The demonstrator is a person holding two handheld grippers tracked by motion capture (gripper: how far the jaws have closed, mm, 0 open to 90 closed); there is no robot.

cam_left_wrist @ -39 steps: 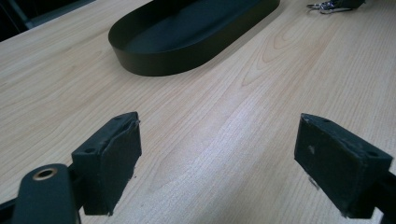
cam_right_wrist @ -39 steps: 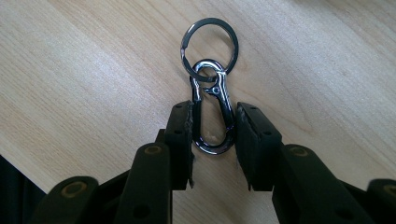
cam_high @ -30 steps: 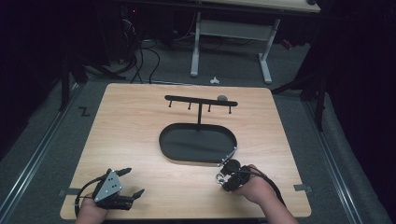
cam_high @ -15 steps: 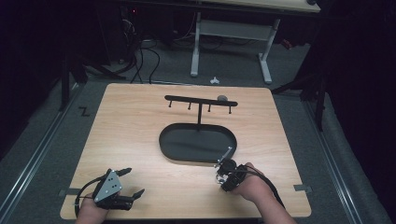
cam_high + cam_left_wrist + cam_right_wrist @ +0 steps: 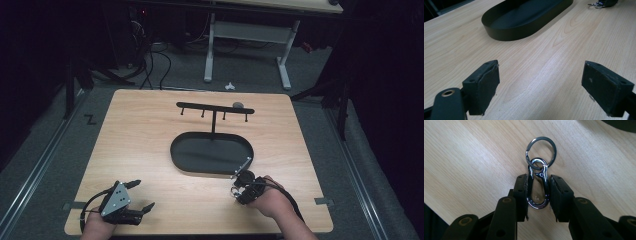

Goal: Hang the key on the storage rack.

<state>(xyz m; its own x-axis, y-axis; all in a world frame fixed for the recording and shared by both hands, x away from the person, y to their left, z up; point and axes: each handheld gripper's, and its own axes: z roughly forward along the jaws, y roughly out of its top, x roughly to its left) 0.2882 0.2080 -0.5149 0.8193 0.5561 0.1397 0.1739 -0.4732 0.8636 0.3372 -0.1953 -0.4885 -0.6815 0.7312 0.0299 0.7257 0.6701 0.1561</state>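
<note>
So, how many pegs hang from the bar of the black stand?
4 pegs in the high view, hanging along the bar: far left, left of the post, right of it, far right.

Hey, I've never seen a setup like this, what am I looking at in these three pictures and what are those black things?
There is no robot here. A person sits at a wooden table with a hand-held claw in each hand.

The high view looks down from above: the left claw at bottom left, the right claw at bottom right. The other two pictures come from small cameras riding on each claw, looking along its black jaws.

On the table sit a black oval tray and, behind it, a black stand with small hooks.

The left claw is open over bare wood. The right claw is closed on a metal snap clip with a key ring attached.
</note>
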